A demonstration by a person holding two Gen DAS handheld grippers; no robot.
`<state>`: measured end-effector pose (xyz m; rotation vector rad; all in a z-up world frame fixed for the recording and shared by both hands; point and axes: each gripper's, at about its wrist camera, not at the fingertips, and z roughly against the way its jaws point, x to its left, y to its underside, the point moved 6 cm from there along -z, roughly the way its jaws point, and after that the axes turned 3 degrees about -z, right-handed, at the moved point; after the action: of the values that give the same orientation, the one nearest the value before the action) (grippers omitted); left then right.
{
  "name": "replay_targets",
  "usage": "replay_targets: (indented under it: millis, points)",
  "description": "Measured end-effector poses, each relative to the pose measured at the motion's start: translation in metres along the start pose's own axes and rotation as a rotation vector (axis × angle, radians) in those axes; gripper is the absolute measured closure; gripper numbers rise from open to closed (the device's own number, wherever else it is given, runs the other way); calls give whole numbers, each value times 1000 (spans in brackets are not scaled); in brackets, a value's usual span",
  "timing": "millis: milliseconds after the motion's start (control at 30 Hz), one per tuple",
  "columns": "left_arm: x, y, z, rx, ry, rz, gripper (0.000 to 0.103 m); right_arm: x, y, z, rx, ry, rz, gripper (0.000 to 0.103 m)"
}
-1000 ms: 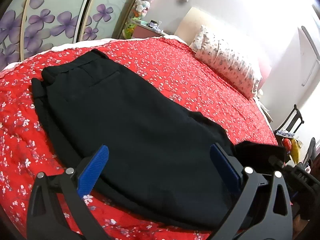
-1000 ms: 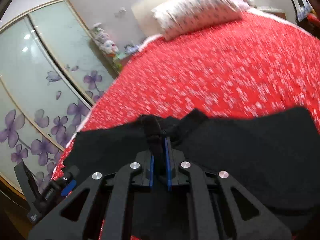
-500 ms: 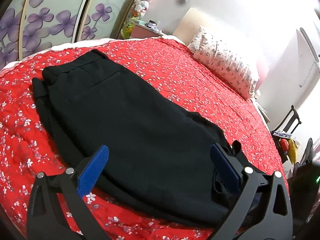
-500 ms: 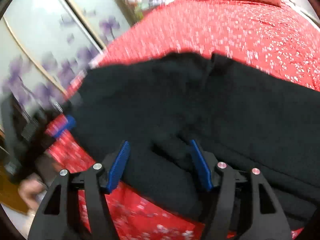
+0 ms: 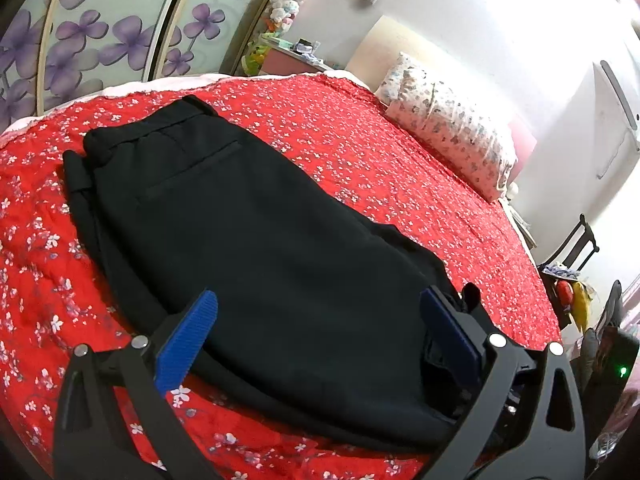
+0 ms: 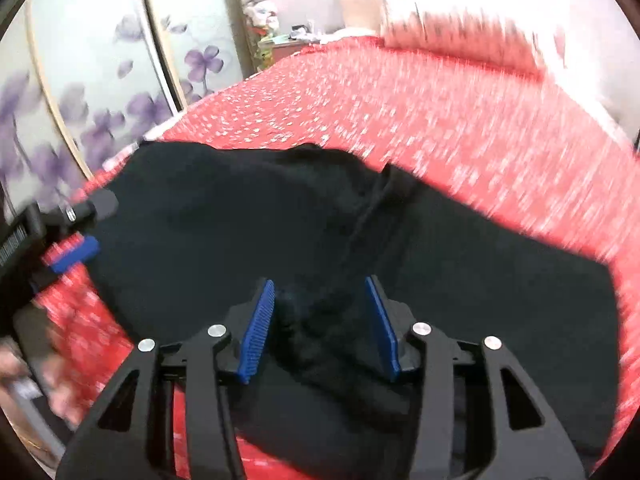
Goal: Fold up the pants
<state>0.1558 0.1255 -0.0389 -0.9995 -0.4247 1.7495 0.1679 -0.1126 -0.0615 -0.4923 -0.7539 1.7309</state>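
Black pants (image 5: 256,248) lying along red bedspread (image 5: 400,176), legs stacked, waistband at far end toward wardrobe (image 5: 100,36). Step in hand: regrasping near hem before folding lengthwise. Left gripper (image 5: 320,332) apart, straddling cloth without pressing. Right gripper (image 6: 320,320) part open over bunched hem, pads seemingly clear of it, though blur makes contact hard to judge. Next: clamp both hem corners, lift, carry toward waistband, keeping edges lined up. Against a second ago: right jaws, then clamped on fabric, released, swung wide and have just been narrowing again; left unchanged.
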Motion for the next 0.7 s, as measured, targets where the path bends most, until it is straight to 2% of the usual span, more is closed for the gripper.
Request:
replay_targets:
  millis: [133, 267, 400, 567, 633, 700]
  points:
    - [-1, -1, 0, 1, 1, -7, 2, -11, -3, -5, -9, 89, 57, 62]
    - [-3, 1, -1, 2, -5, -18, 2, -18, 0, -11, 7, 26, -33, 62]
    - [-2, 1, -2, 5, 0, -6, 2, -1, 14, -26, 98, -1, 32, 62]
    - [-3, 2, -3, 9, 2, -23, 2, 7, 15, -31, 99, 6, 42, 62]
    - [-4, 1, -3, 9, -2, -31, 2, 11, 16, -30, 98, -40, 41, 62]
    - [-4, 1, -4, 9, -2, -29, 2, 15, 19, -30, 83, -5, 100, 62]
